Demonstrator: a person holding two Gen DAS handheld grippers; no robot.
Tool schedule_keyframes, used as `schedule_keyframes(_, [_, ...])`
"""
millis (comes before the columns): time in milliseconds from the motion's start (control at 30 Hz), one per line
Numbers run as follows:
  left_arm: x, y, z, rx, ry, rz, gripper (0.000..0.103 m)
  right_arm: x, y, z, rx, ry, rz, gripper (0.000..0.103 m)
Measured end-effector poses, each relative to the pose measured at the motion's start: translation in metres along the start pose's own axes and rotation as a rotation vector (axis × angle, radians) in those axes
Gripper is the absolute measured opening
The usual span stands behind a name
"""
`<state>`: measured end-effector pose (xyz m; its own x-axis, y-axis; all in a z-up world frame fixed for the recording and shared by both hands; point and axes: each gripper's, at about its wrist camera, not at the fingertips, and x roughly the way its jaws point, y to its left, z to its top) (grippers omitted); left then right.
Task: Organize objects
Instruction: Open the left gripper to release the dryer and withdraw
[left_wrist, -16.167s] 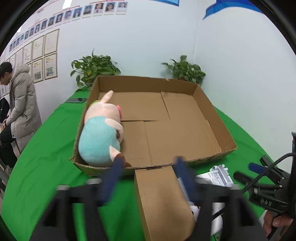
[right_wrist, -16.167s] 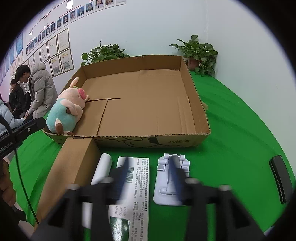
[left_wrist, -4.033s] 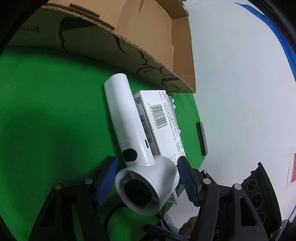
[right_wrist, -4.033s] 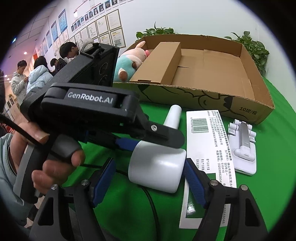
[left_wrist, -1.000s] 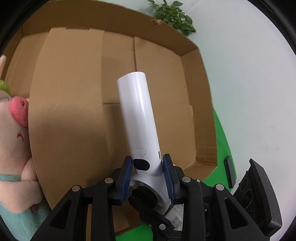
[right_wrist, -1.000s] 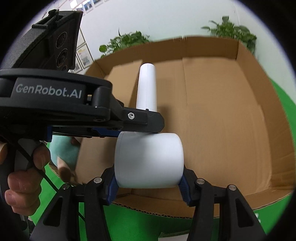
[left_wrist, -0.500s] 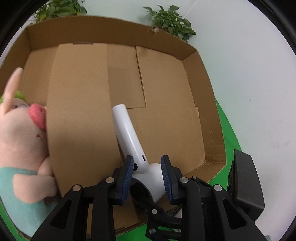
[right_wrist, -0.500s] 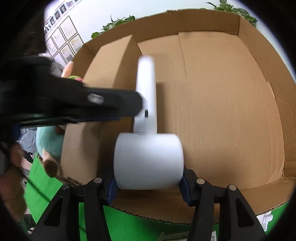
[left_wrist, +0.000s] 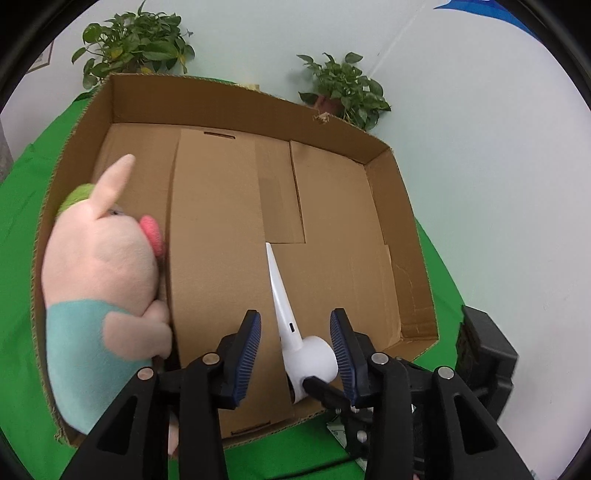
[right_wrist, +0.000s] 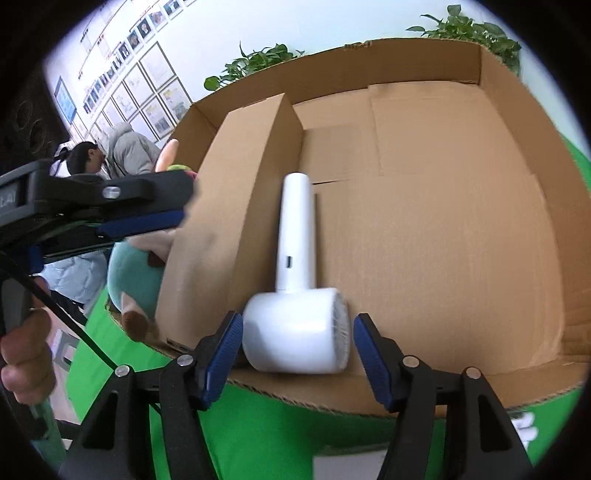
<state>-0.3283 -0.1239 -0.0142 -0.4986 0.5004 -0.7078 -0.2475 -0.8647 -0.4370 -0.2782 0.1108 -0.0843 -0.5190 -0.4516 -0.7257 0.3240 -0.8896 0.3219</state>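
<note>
A white hair dryer (right_wrist: 295, 317) lies on the floor of the big cardboard box (right_wrist: 461, 229), head near the front wall, handle pointing away. It also shows in the left wrist view (left_wrist: 306, 354). My right gripper (right_wrist: 297, 350) is open, its blue pads on either side of the dryer's head, not touching. My left gripper (left_wrist: 295, 350) is open just above the box's front edge, the dryer's head next to its right pad. A small brown carton (left_wrist: 218, 277) and a plush pig (left_wrist: 99, 295) lie in the box's left part.
Green cloth (left_wrist: 22, 206) covers the table around the box. A white packet (right_wrist: 347, 469) lies in front of the box, mostly hidden. Potted plants (left_wrist: 343, 88) stand behind the box by the wall. People (right_wrist: 110, 155) stand at the far left.
Both grippers have opened and let go of the hair dryer. It now rests on the box floor beside the small carton. The left gripper has drawn back to the left.
</note>
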Motion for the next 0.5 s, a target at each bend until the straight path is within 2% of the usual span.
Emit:
schedule_keyframes(33, [-0.002,0.001,-0.002,-0.001,-0.005,0.002,0.037,0.002,-0.002,-0.001,0.002,0.019,0.005,0.047])
schedule_keyframes(167, [-0.005,0.004,-0.012,-0.016,-0.020,-0.003,0.037,0.003,0.004,-0.008,0.009,0.034,0.012,0.045])
schedule_keyframes(433, [-0.006,0.009,-0.033,-0.036,-0.030,0.006,0.037,-0.005,-0.004,-0.013,0.169,0.044,0.071,0.041])
schedule_keyframes(500, [-0.006,0.008,-0.035,-0.032,-0.042,0.024,0.040,0.003,-0.016,0.001,0.155,0.052,0.068,0.043])
